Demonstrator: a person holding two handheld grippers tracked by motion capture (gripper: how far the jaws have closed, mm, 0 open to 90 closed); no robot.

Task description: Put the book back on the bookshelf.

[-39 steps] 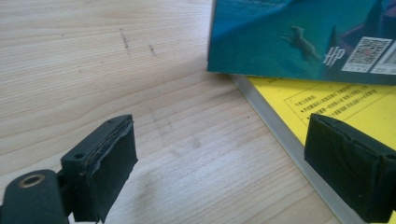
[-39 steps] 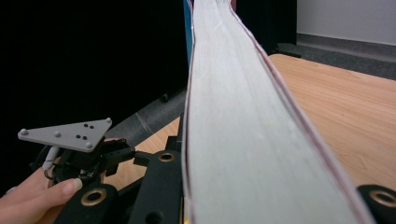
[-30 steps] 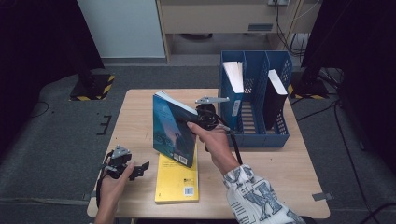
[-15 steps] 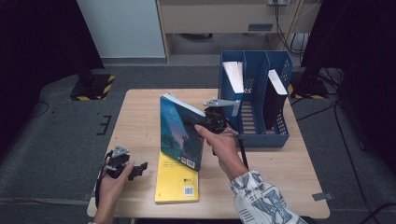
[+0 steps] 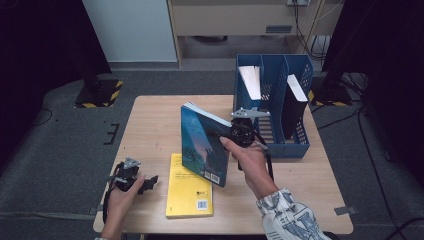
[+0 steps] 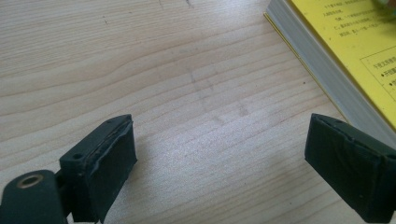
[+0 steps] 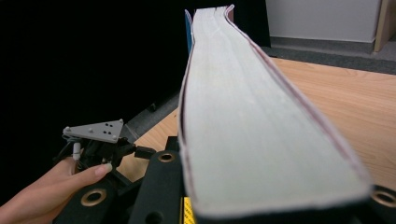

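Observation:
A blue-covered book [image 5: 202,142] stands upright above the middle of the wooden table [image 5: 155,125]. My right gripper [image 5: 227,134] is shut on its right edge. In the right gripper view the book's pale page edge [image 7: 252,121] runs away from me, clamped between the jaws of the right gripper [image 7: 271,207]. A yellow book [image 5: 190,187] lies flat on the table below it. My left gripper [image 5: 149,182] rests near the front left corner, open, pointing toward the yellow book. The left gripper [image 6: 233,172] has only bare wood between its jaws, and the yellow book [image 6: 355,37] lies just beyond the right jaw.
A blue file rack [image 5: 272,100] stands at the table's right rear, holding a white folder [image 5: 250,80] and a dark book [image 5: 295,102]. The left hand with its gripper [image 7: 100,137] appears in the right gripper view. Dark floor surrounds the table.
My right gripper has carried the blue book to the right, closer to the file rack. The left gripper has stayed in place.

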